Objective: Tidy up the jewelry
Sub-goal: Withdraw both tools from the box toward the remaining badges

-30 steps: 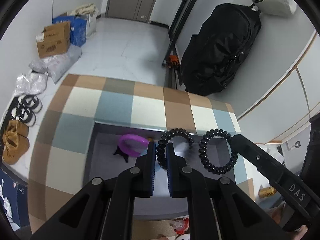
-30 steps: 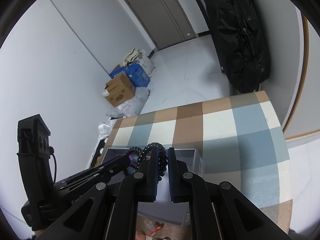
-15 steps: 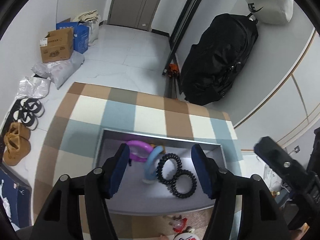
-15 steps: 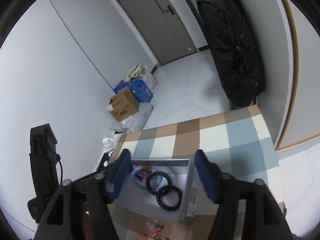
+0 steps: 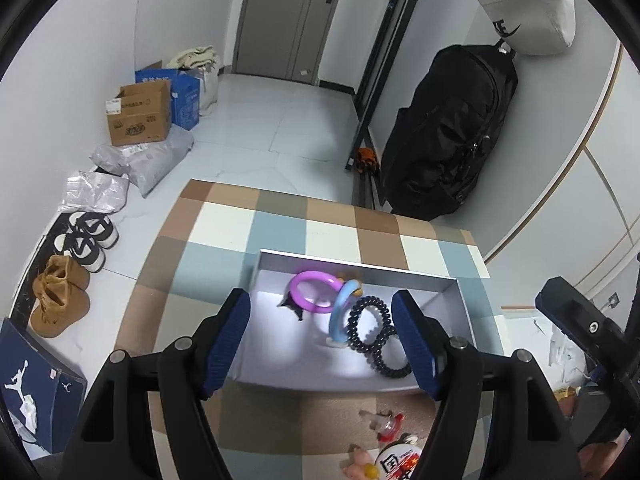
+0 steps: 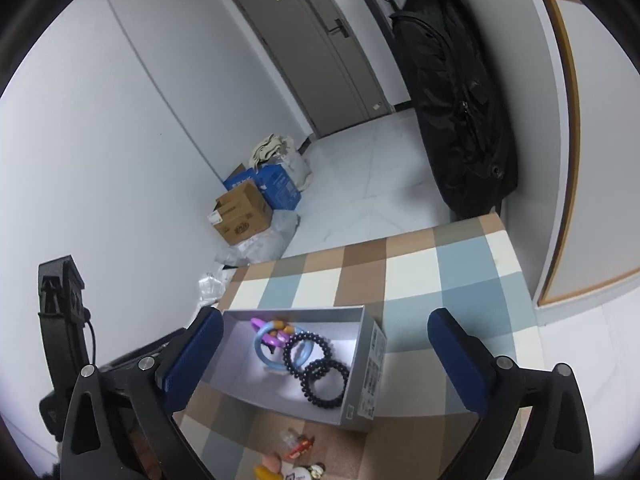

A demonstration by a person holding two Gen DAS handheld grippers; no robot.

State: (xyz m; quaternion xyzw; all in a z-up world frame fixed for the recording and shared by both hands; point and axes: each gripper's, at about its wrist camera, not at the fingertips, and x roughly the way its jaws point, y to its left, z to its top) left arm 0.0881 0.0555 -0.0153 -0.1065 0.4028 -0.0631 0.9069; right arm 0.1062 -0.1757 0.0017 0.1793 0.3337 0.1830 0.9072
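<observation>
A shallow grey box (image 5: 360, 266) (image 6: 370, 364) sits on the checked tablecloth. Inside lie two black spiral hair ties (image 5: 368, 322) (image 6: 326, 378), touching each other, beside a light blue ring (image 5: 340, 312) (image 6: 262, 346) and a purple ring (image 5: 310, 292) (image 6: 258, 323). My left gripper (image 5: 322, 340) hovers above the box's near side, its jaws opening and nothing between them. Above the same box, the right gripper (image 6: 326, 356) is spread wide, still opening, and also holds nothing. Its body shows at the right edge of the left wrist view (image 5: 580, 320).
Small trinkets (image 5: 384, 428) (image 6: 296, 448) lie on the cloth in front of the box. A black bag (image 5: 452, 132) leans on the wall beyond the table. Cardboard boxes (image 5: 138, 114) and shoes (image 5: 86, 236) are on the floor at the left.
Both grippers were each shut on a black spiral hair tie. They opened, the ties dropped into the box, and both grippers drew back and rose a little.
</observation>
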